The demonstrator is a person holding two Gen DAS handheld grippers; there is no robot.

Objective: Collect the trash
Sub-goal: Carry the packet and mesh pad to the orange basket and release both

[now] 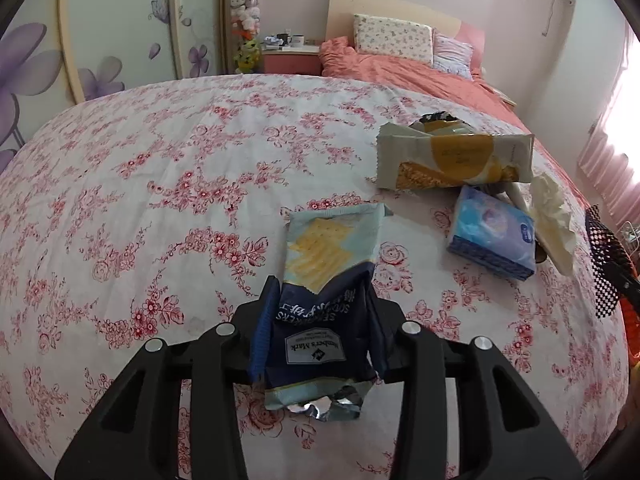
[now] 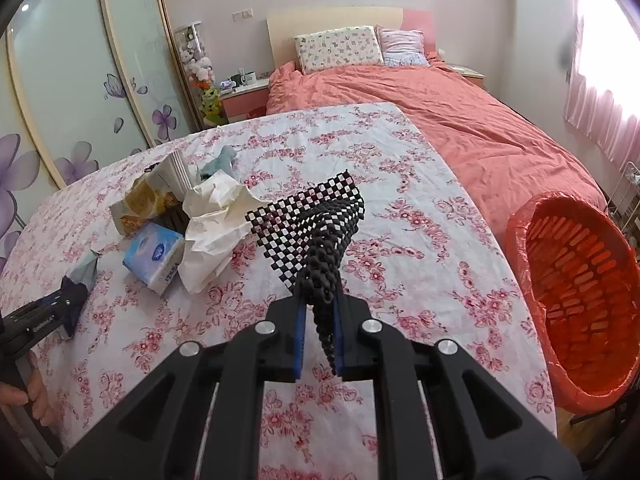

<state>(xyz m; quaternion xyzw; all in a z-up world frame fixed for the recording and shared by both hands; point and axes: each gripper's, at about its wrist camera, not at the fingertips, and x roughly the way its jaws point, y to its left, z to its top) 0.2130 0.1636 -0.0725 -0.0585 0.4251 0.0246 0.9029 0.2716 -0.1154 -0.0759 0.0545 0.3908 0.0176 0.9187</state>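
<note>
The left gripper (image 1: 322, 320) is clamped on a cracker wrapper (image 1: 324, 280), its blue pads pressing the glossy dark-blue lower half so the foil buckles between them. The wrapper's pale upper half, printed with yellow crackers, stands up past the fingertips above the cloth; its torn end, silver inside, hangs toward the camera. In the right view the same gripper (image 2: 70, 300) shows at the left edge with the wrapper (image 2: 86, 270) sticking out as a pointed flap.

The right gripper (image 2: 320, 316) is closed tight on a black mesh (image 2: 316, 224), a soft rubbery net of small square holes, bunched into a rope between the pads and fanning out flat above them. It is raised over the cloth (image 2: 400, 220), white cotton with a pink rose print.

The remaining trash lies in a loose heap on the cloth: a cream snack bag (image 1: 452, 156) with an orange panel and crimped, serrated ends, a boxy blue tissue pack (image 1: 494, 236) in shiny film just beside it, and crumpled white paper (image 1: 554, 220) touching the pack.

A red slatted plastic basket (image 2: 580, 300), lined with a thin red bag, sits off the cloth's right edge, beside the bed with its wrinkled coral cover (image 2: 460, 128)
</note>
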